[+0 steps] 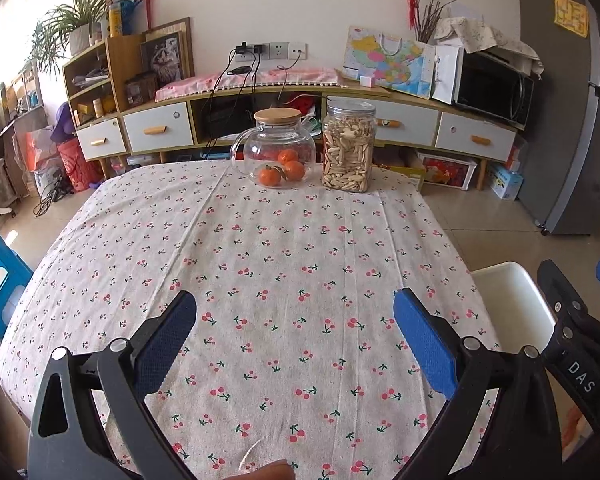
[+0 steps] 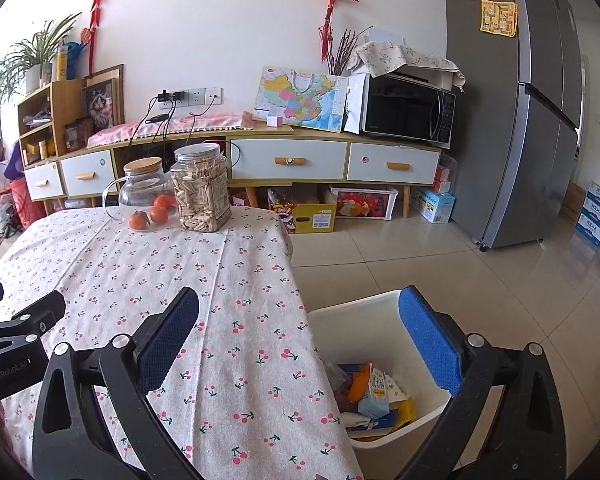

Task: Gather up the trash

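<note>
The left gripper [image 1: 296, 312] is hovering over the cherry-print worktop [image 1: 260, 240], its jaws spread wide and gripping nothing. The right gripper [image 2: 300, 312] is hanging at the worktop's edge, jaws likewise spread wide and holding nothing. Below and between the right jaws, the white bin [image 2: 360, 316] is sitting on the floor beside the worktop, with the trash [image 2: 374, 396] lying inside it. Far ahead of both jaws, a glass jug [image 1: 274, 148] of oranges and a jar [image 1: 348, 148] are standing side by side.
</note>
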`<state>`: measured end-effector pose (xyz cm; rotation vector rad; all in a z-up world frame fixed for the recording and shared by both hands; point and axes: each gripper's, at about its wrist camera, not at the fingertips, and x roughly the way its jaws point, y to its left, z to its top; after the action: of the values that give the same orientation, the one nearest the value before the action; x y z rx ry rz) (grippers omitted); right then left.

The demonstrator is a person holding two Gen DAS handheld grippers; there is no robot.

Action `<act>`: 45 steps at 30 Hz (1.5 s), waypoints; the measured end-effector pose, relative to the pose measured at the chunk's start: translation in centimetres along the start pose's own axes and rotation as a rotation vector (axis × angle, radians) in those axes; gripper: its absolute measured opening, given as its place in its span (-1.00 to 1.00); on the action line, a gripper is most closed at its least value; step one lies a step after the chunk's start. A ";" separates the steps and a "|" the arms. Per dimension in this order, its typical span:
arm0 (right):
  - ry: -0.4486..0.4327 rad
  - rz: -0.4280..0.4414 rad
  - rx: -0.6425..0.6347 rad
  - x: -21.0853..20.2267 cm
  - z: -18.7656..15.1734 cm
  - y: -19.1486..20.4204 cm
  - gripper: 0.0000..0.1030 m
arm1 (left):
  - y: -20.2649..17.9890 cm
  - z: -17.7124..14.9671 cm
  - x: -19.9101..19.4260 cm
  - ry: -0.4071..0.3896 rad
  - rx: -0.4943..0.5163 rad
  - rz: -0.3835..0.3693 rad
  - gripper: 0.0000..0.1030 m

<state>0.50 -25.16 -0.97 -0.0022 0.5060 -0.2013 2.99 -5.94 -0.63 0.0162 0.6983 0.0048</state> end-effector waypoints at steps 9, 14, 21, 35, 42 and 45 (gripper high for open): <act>0.005 -0.008 -0.002 0.1 -0.1 -0.6 0.86 | -0.3 0.1 0.1 -0.004 -0.020 0.008 0.87; 0.017 -0.006 0.004 0.3 -0.1 -0.8 0.86 | -0.6 0.1 0.0 -0.011 -0.016 -0.002 0.87; 0.013 -0.012 0.004 0.3 -0.2 -1.0 0.86 | -0.5 0.4 -0.2 -0.014 -0.031 -0.011 0.87; 0.020 -0.045 0.023 0.3 -0.1 -2.4 0.86 | -1.7 0.6 -0.2 -0.017 -0.023 -0.029 0.87; 0.020 -0.051 0.030 0.4 -0.1 -3.1 0.86 | -2.3 0.6 0.0 -0.016 -0.021 -0.032 0.87; 0.023 -0.052 0.032 0.4 -0.2 -3.2 0.86 | -2.6 0.7 0.0 -0.016 -0.019 -0.035 0.87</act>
<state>0.19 -28.39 -1.15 0.0183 0.5257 -0.2602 3.43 -8.52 -0.20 -0.0144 0.6825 -0.0227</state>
